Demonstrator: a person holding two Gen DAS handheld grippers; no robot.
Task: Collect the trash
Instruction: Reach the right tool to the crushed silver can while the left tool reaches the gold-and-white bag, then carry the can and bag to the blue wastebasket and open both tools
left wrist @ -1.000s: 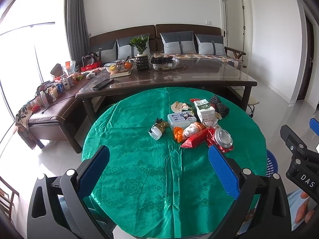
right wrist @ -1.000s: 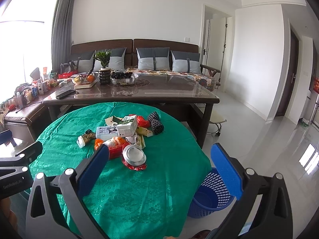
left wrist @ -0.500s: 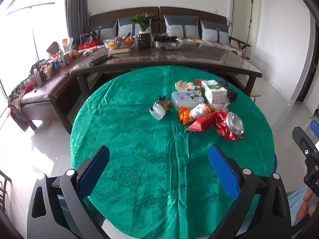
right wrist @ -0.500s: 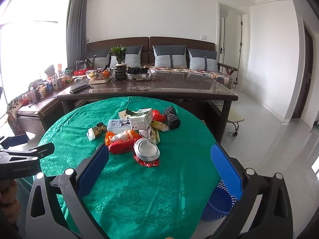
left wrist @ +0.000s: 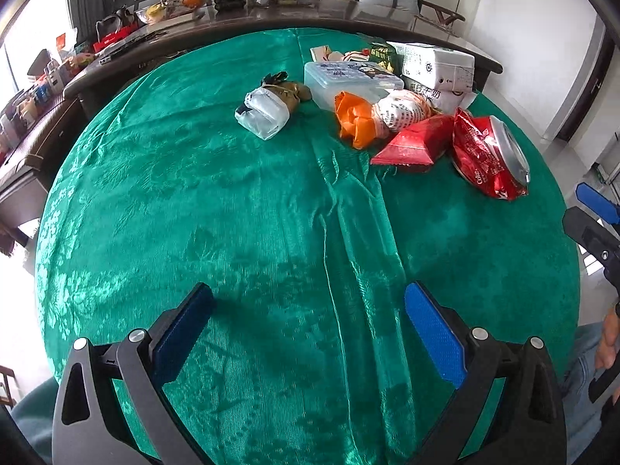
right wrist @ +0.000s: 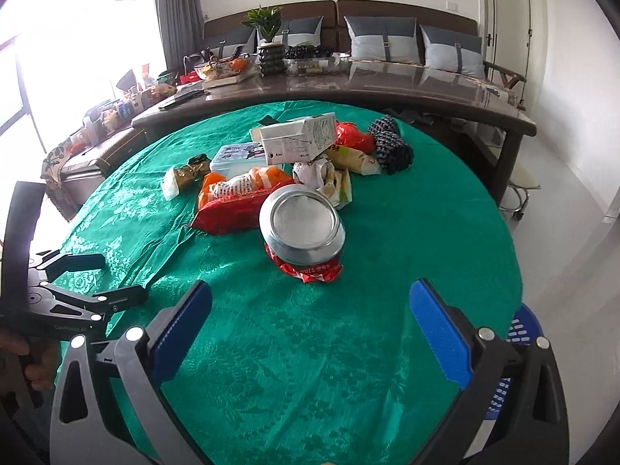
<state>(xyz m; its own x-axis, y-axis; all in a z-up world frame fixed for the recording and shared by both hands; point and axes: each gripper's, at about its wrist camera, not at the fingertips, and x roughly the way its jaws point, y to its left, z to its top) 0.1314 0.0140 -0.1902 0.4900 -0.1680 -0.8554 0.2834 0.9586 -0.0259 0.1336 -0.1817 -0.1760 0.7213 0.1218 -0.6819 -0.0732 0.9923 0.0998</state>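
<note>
Red crushed can (left wrist: 490,155) reads "Coke"; left tool (left wrist: 308,327) & right tool (right wrist: 310,316) both released.

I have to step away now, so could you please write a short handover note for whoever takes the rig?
Left gripper: open, empty, low over the green table.
Right gripper: open, empty, facing the crushed can.
Trash pile at mid-table: can, red wrapper, orange bag, milk carton, plastic box.
Blue basket on the floor, at the table's right edge.
Done: nothing visibly collected.
Left: everything, probably can first.
</note>
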